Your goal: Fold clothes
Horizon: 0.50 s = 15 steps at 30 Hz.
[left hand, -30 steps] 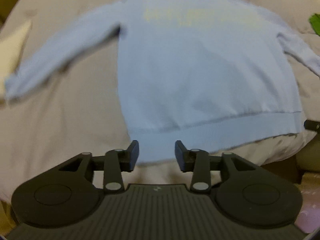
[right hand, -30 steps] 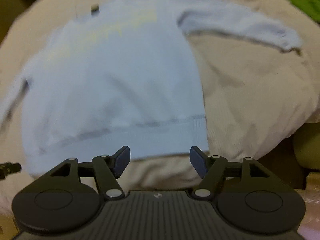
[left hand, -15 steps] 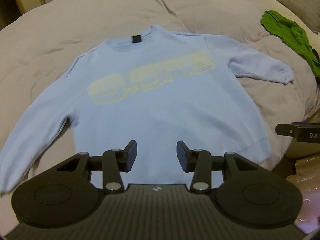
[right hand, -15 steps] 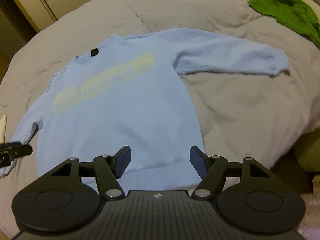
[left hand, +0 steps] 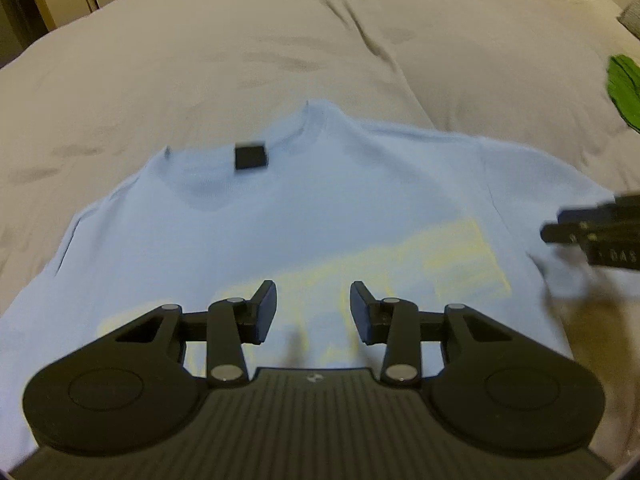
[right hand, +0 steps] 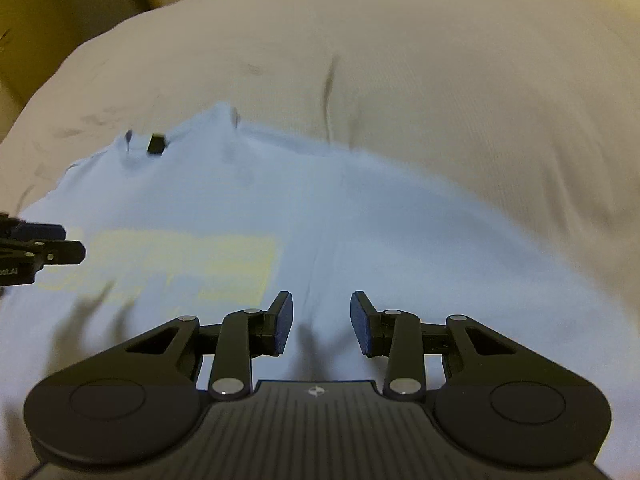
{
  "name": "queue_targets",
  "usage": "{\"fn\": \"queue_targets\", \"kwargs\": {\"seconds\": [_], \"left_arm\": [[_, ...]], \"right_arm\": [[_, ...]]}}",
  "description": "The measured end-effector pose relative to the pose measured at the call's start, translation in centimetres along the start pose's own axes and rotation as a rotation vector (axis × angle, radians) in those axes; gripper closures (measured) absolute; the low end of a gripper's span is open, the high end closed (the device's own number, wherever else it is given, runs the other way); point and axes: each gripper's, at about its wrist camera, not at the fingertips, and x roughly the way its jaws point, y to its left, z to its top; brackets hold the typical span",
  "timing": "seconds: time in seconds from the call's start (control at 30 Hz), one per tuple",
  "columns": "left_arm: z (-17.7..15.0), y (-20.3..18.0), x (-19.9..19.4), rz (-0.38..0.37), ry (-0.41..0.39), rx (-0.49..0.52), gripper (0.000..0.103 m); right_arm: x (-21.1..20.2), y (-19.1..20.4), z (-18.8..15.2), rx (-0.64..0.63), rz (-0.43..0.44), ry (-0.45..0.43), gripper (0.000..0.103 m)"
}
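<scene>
I am narrowing my right gripper (right hand: pixel 318 322), jaws just closing on nothing; my left gripper (left hand: pixel 313 312) is hanging parted, empty. Both have advanced from hem to chest over the pale-blue, yellow-printed sweatshirt (left hand: pixel 340 208) lying flat on the beige bed (left hand: pixel 240 52), probably nearing its shoulders.

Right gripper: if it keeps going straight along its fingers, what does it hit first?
Most likely the light blue sweatshirt itself, near the shoulder seam just right of the yellow print. The right gripper has its jaws apart with nothing between them. How far off the fabric lies is unclear.
</scene>
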Motion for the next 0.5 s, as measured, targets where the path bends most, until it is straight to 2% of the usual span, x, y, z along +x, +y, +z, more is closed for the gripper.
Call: {"fn": "queue_targets", "kwargs": {"seconds": [0.2,0.37,0.4,0.43,0.5], "left_arm": [[3.4,-0.5,4.2,0.035,-0.028,0.034,0.067],[4.5,0.3,6.1,0.039,-0.036,0.053,0.067],[4.6,0.4,6.5,0.04,-0.033,0.052,0.067],[4.6,0.6,6.7,0.038,-0.029,0.049,0.067],[4.7,0.9,7.1,0.033,-0.026,0.044,0.067]], "right_arm": [[5.2,-2.7,6.7,-0.229,-0.005,-0.057,0.066],[9.0,-3.8,8.8,-0.326,0.106,0.041,0.066],[9.6,-3.9,8.8,-0.336,0.129,0.059,0.073],[9.9,-3.8,8.8,-0.349,0.127,0.064,0.088],[9.2,-3.6,8.3,-0.371,0.116,0.012,0.095]]}}
